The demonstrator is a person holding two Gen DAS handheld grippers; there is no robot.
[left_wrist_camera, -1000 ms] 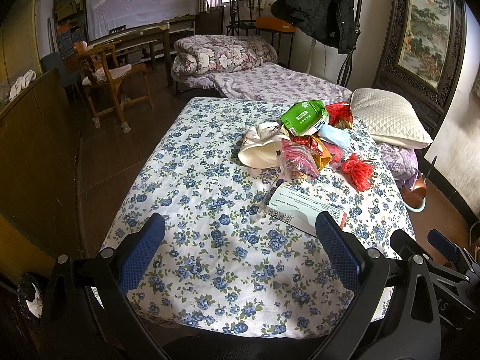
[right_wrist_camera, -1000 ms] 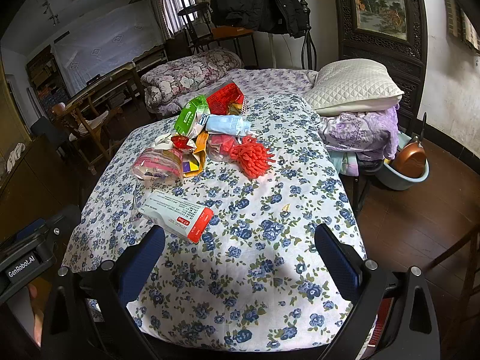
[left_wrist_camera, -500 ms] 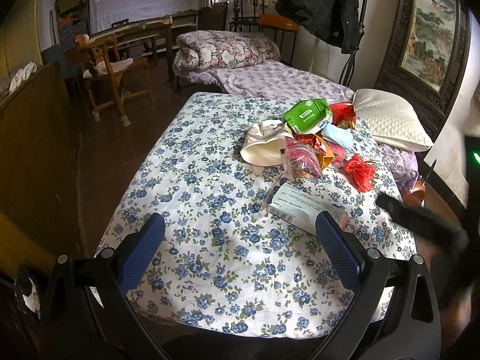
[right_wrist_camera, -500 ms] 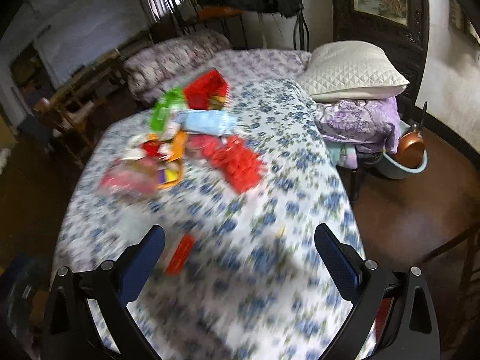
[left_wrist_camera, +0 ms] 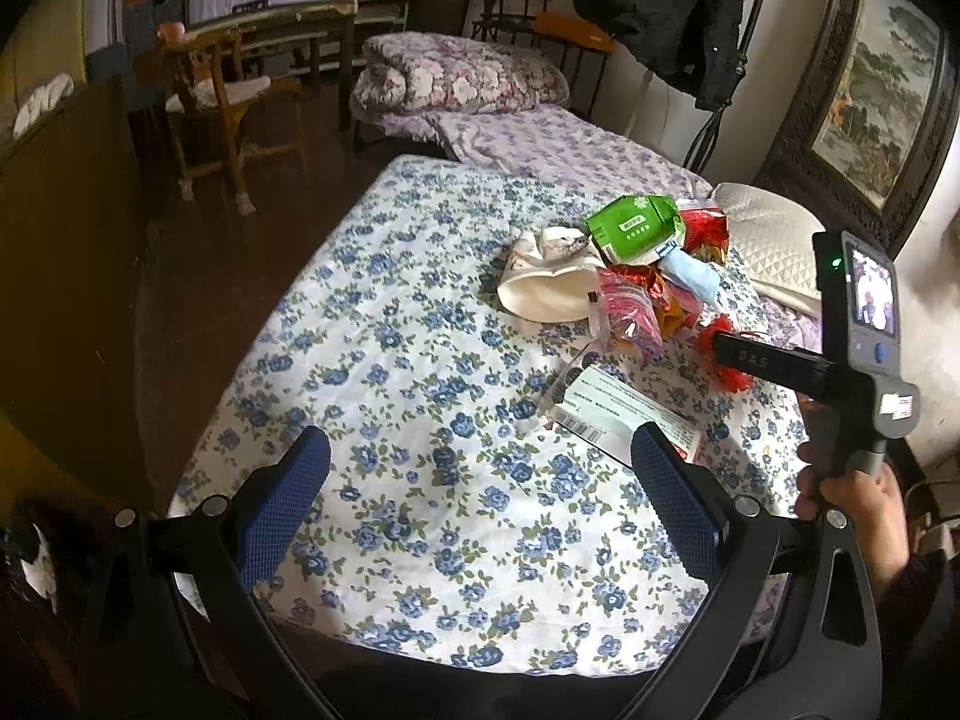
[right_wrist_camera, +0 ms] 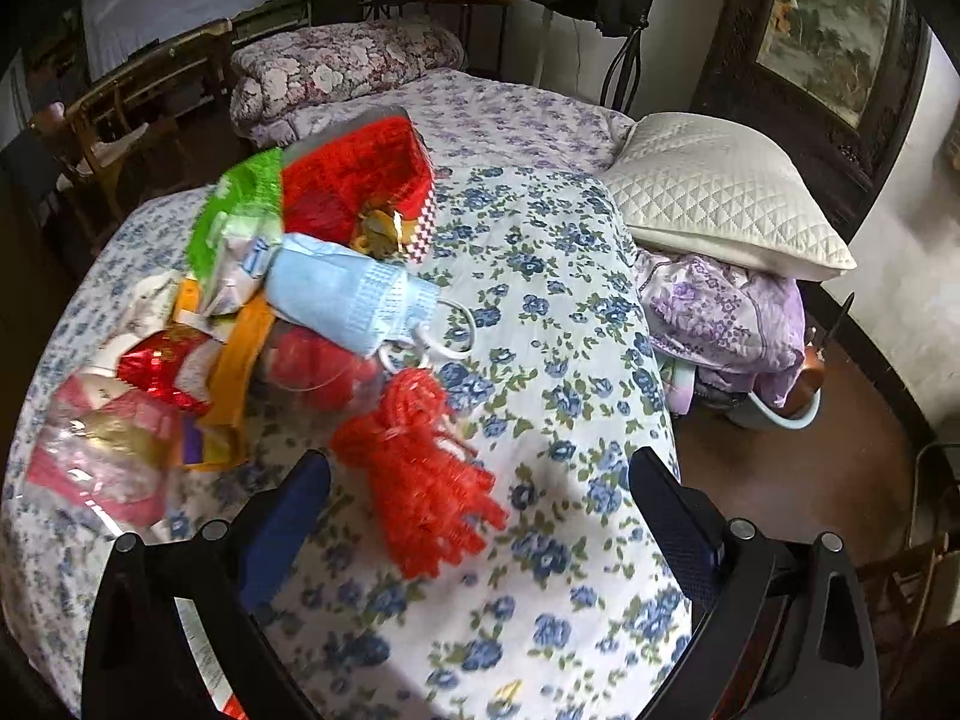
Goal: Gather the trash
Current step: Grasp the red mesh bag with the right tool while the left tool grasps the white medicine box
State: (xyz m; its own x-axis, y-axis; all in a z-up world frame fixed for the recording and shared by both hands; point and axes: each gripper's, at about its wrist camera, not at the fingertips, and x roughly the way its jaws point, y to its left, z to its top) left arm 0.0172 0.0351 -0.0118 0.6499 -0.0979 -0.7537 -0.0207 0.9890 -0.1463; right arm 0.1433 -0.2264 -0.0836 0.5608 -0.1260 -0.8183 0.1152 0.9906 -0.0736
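Observation:
A heap of trash lies on the blue-flowered bed sheet: a green pack, a white cloth pouch, a blue face mask, a red bag, pink and orange wrappers and a white box. A red mesh net lies just ahead of my right gripper, which hangs open low over the sheet, the net near its left finger. My left gripper is open and empty over the bed's near end, short of the white box.
A hand holds the right gripper's handle at the bed's right side. A white quilted pillow rests on purple bedding to the right, with a basin on the floor. A wooden chair stands far left.
My right gripper has swung forward and down to the trash heap, so the red net is now close in front of it. It has come into the left wrist view. The left gripper barely moved.

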